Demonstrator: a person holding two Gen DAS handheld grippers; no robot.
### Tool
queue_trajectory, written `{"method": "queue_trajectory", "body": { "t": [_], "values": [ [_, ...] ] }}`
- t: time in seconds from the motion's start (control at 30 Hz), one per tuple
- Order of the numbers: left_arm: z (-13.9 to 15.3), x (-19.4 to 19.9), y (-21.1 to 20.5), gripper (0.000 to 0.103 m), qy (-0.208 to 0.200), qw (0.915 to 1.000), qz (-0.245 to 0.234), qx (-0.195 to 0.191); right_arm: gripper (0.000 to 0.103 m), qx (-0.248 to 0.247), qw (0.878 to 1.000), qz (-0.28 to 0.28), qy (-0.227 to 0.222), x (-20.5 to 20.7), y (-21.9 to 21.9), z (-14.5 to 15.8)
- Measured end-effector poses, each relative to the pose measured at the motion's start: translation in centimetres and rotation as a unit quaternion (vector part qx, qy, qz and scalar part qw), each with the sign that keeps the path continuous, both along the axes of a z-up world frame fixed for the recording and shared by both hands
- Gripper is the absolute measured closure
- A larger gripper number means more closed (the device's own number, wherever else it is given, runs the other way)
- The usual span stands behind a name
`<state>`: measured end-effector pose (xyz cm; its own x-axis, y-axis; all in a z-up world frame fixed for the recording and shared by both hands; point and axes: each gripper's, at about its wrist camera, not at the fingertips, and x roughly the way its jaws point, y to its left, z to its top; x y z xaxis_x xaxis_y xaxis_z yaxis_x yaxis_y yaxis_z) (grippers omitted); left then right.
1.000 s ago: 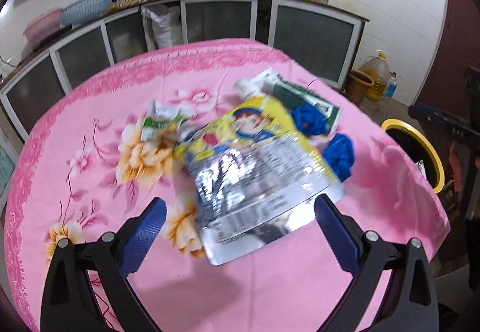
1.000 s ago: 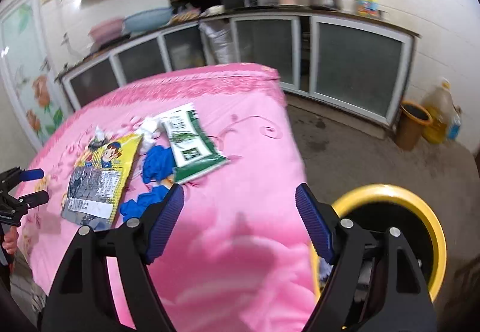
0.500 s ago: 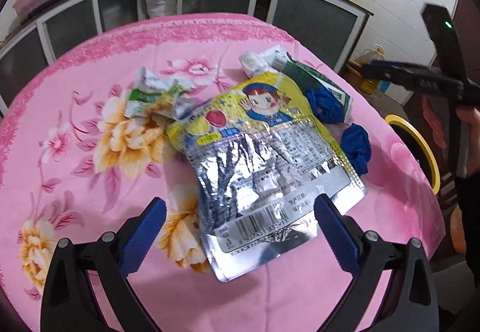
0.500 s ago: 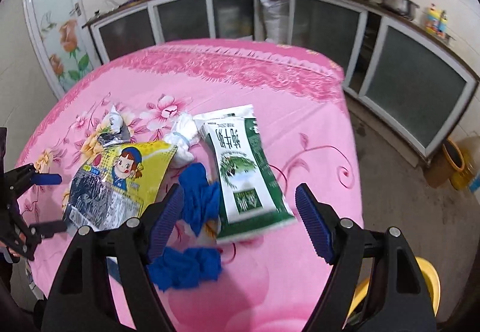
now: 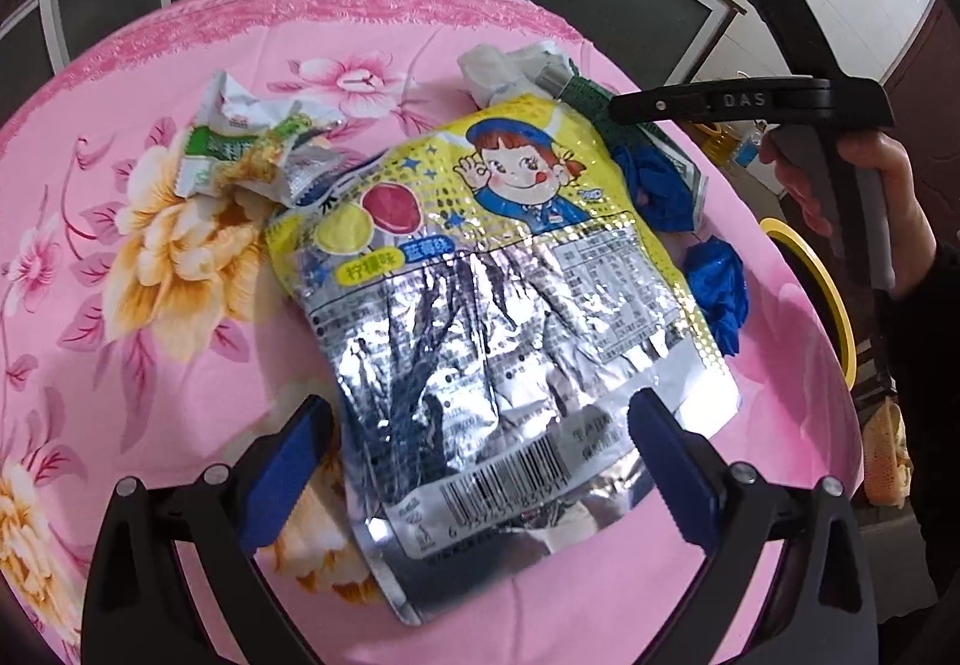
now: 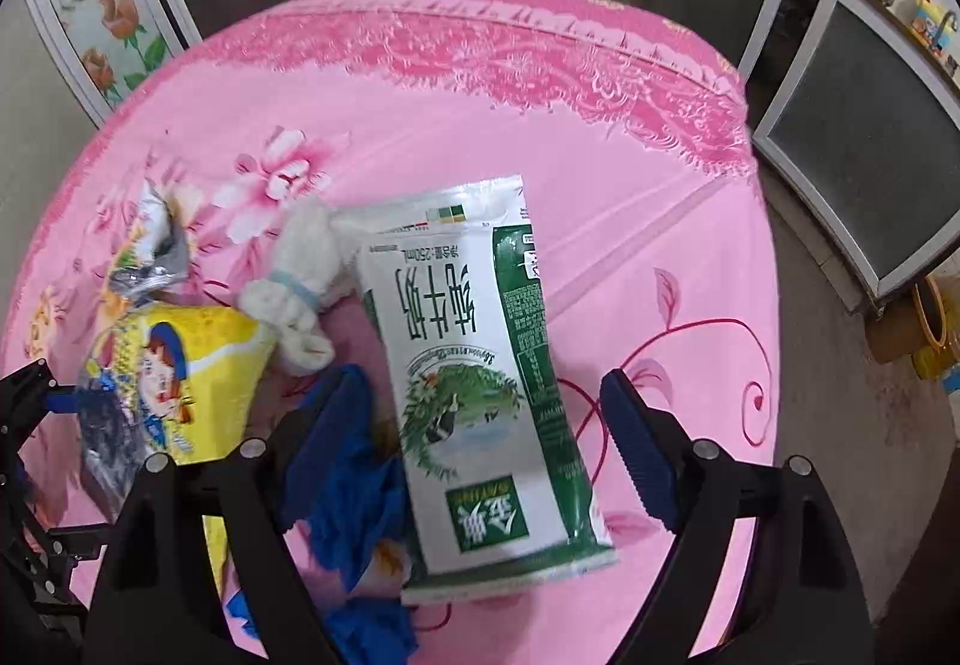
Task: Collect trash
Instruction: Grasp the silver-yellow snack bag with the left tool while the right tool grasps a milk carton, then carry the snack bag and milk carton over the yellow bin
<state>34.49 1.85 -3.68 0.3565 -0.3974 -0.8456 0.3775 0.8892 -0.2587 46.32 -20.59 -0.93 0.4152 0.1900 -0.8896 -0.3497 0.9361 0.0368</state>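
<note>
A silver and yellow candy bag [image 5: 498,305] lies flat on the pink floral tablecloth [image 5: 150,395]. My left gripper [image 5: 477,425] hangs open just above the bag's barcode end, a finger on each side and no pad pressing. A green and white milk pouch [image 6: 474,365] lies between the fingers of my right gripper [image 6: 480,398], whose jaws are opening and not touching it. Its left finger is over crumpled blue material [image 6: 354,485]. A white tissue wad [image 6: 294,299] and a crumpled green wrapper [image 5: 240,149] lie beside the bags.
A yellow-rimmed bin [image 5: 828,293] stands on the floor off the table's right edge. A hand [image 5: 852,185] holds the right gripper's handle over that edge. Cabinets with dark glass doors [image 6: 864,155] line the walls. Bare cloth stretches toward the far side.
The right gripper swung from above the yellow bin over to the table and now sits over the milk pouch, jaws slightly wider. The left gripper dropped closer to the candy bag.
</note>
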Motion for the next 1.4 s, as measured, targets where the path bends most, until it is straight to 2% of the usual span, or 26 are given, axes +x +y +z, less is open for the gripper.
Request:
{"method": "queue_trajectory", "body": {
  "t": [0.13, 0.23, 0.27, 0.33, 0.4, 0.47, 0.57, 0.73, 1.07, 1.3, 1.4],
  "values": [
    [-0.4, 0.9, -0.2, 0.008, 0.005, 1.0000, 0.000, -0.004, 0.022, -0.027, 1.000, -0.001, 0.010, 1.1, 0.3, -1.5],
    [-0.4, 1.7, -0.5, 0.008, 0.004, 0.9999, 0.005, -0.010, 0.022, -0.011, 1.000, -0.007, 0.023, 1.8, 0.2, -2.2],
    [-0.4, 1.9, -0.6, 0.008, 0.004, 0.9999, 0.009, -0.011, 0.026, -0.011, 1.000, -0.007, 0.027, 1.9, 0.2, -2.5],
    [-0.4, 2.2, -1.0, 0.025, 0.001, 0.9998, 0.019, -0.001, 0.042, -0.017, 0.999, -0.006, 0.030, 2.1, 0.4, -2.9],
    [-0.2, 2.4, -1.2, 0.060, 0.000, 0.9998, 0.017, -0.004, 0.046, -0.019, 0.999, -0.012, 0.029, 2.0, 0.4, -3.0],
    [0.2, 2.3, -1.2, 0.079, -0.002, 0.9998, 0.010, -0.019, 0.047, -0.009, 0.999, -0.019, 0.026, 1.8, 0.1, -2.8],
    [0.9, 1.8, -1.1, 0.089, -0.009, 0.9994, 0.004, -0.032, 0.047, 0.007, 0.999, -0.033, 0.015, 1.3, -0.5, -2.3],
    [2.9, -0.1, 0.2, 0.094, -0.017, 0.9970, 0.008, -0.075, 0.047, 0.037, 0.998, -0.047, -0.001, 0.0, -2.0, -0.4],
    [7.2, -5.9, 3.3, 0.094, -0.075, 0.9935, 0.026, -0.081, 0.047, 0.060, 0.995, -0.059, -0.052, -4.5, -3.9, 4.5],
    [8.4, -8.9, 5.2, 0.094, -0.090, 0.9917, 0.046, -0.080, 0.047, 0.075, 0.990, -0.070, -0.097, -9.8, -5.3, 7.7],
    [8.7, -10.1, 5.7, 0.094, -0.098, 0.9908, 0.049, -0.079, 0.047, 0.091, 0.988, -0.073, -0.103, -11.8, -6.4, 8.6]
  ]
}}
